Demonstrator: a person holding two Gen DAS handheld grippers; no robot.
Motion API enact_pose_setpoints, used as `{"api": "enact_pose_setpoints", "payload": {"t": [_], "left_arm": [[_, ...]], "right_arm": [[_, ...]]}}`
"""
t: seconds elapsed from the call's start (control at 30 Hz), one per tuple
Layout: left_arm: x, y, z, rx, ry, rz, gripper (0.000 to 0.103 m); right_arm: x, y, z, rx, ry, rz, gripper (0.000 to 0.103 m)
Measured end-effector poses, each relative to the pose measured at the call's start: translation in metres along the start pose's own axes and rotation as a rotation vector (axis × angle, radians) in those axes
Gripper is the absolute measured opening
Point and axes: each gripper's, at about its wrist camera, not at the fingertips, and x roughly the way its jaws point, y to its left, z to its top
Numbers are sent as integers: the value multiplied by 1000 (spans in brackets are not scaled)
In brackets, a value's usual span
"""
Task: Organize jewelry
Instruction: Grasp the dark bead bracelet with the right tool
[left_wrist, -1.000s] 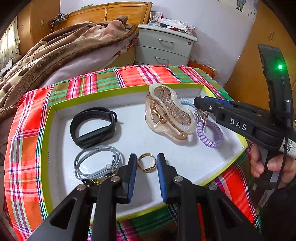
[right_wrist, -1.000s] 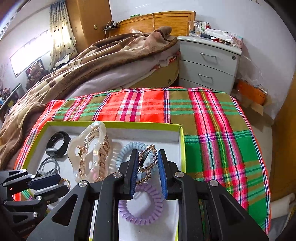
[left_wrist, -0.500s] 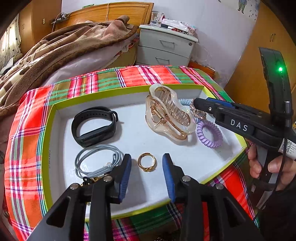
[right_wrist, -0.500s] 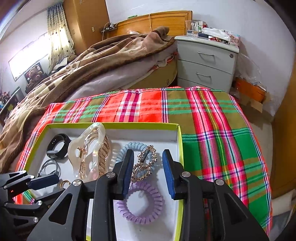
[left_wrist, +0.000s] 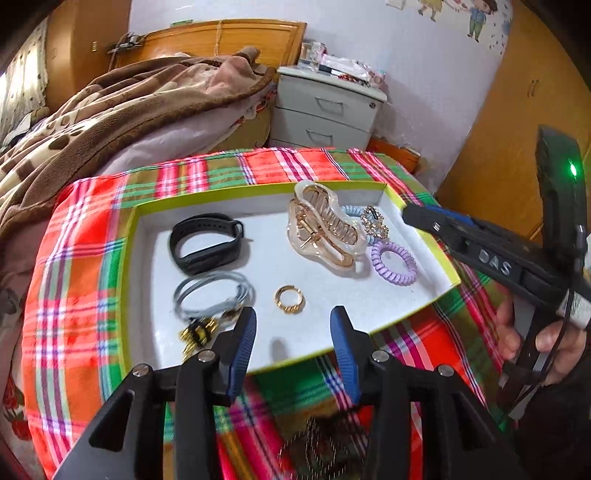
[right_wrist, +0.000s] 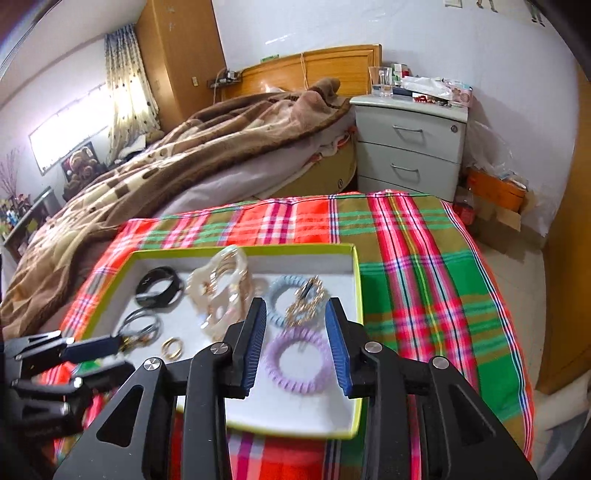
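A gold ring lies near the front edge of the white tray, just beside a grey cord bracelet — behind them a black band, a hair claw and a purple coil tie. The left gripper hangs wide open above the ring; the right gripper gapes empty over the coil tie — the tray rests on a plaid-covered table.

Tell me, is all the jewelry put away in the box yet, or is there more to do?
Nearly done, it seems. The tray already holds the black band, grey cord, gold ring, hair claw, sparkly clip, blue coil and purple coil. Both the left hand-held gripper and the right hand-held gripper are open and empty. Something blurry lies on the cloth by the tray, maybe left to do.
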Motion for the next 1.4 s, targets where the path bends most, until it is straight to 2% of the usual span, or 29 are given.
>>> {"api": "enact_pose_setpoints", "payload": {"t": [0.17,0.27,0.5,0.67,0.83,1.0,1.23,1.4], "left_arm": [[-22,10,-14,-26,-28,18,44],[-33,17,-23,-49,-39,26,44],[-49,35,-47,-105,-45,53,44],[-55,47,-61,-134,-43,72,44],[-61,57,-72,-162,-46,87,44],[-63,64,-79,-182,-44,93,44],[-65,69,-83,-198,-44,92,44],[-65,70,-85,-203,-43,87,44]], "right_arm": [[-24,12,-21,0,-12,24,35],[-34,23,-35,2,-1,74,35],[-38,67,-62,-59,74,206,35],[-26,95,-75,-64,135,279,35],[-12,118,-85,-109,183,255,35],[3,131,-90,-156,215,154,35],[9,142,-90,-233,202,46,34],[7,132,-92,-202,194,35,15]]}}
